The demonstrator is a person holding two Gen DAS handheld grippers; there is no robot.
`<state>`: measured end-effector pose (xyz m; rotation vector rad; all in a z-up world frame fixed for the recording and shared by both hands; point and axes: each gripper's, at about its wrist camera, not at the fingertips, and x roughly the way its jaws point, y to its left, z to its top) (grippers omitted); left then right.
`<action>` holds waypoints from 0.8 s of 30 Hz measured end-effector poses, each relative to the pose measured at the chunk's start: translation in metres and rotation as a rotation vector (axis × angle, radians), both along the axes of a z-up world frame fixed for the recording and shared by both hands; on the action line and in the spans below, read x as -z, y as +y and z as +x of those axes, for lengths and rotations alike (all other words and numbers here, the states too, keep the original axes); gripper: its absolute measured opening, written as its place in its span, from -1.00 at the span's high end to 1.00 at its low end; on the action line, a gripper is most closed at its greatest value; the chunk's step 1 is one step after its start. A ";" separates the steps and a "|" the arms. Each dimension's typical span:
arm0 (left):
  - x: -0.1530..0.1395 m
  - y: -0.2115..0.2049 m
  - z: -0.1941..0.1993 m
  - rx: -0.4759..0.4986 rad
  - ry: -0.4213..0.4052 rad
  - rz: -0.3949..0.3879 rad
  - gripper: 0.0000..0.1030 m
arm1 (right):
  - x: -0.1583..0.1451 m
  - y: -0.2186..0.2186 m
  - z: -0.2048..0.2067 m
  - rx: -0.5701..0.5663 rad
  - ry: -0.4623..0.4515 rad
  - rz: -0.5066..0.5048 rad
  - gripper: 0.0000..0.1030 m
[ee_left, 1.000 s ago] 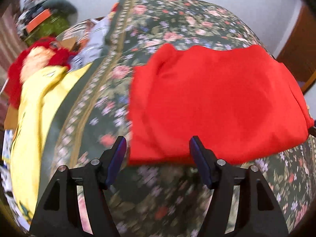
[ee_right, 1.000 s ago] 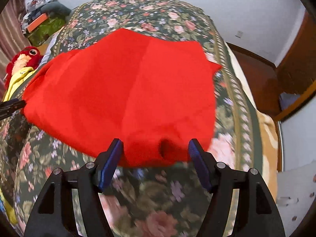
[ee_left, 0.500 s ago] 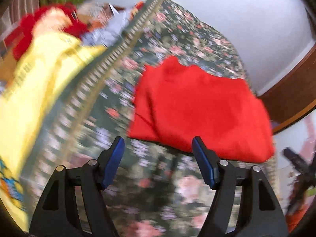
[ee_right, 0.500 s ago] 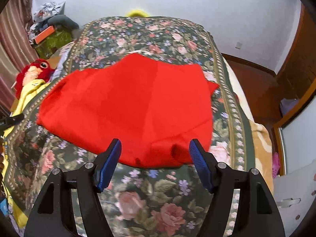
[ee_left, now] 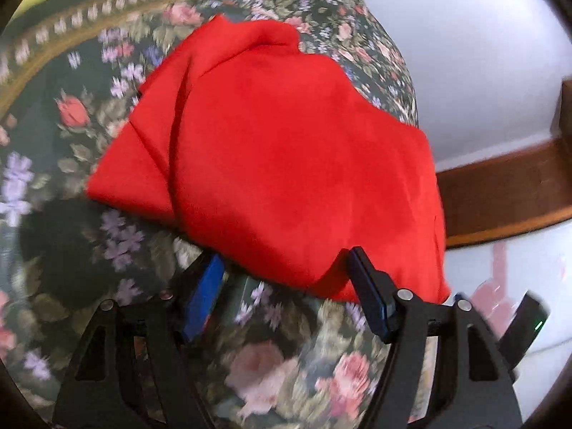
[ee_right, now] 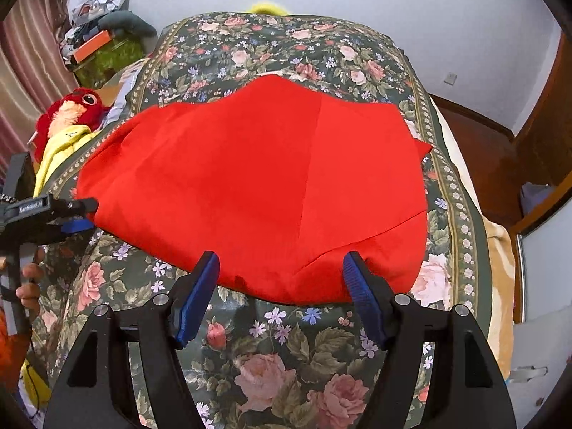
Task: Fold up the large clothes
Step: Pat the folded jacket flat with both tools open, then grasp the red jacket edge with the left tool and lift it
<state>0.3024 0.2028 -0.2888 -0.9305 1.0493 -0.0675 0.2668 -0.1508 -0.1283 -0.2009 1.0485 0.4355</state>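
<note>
I found only one bit of lettering: a small pale label on the black body of the left gripper [ee_right: 80, 216], seen at the left edge of the right wrist view. It was too small and blurred for me to read with any certainty. Nothing else carried readable text, numbers or signs, neither the red garment [ee_right: 257, 186] nor the flowered bedspread [ee_right: 286, 339]
</note>
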 end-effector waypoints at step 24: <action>-0.062 0.028 0.021 -0.188 -0.178 0.160 0.81 | -0.010 0.047 0.003 -0.086 -0.010 -0.024 -0.32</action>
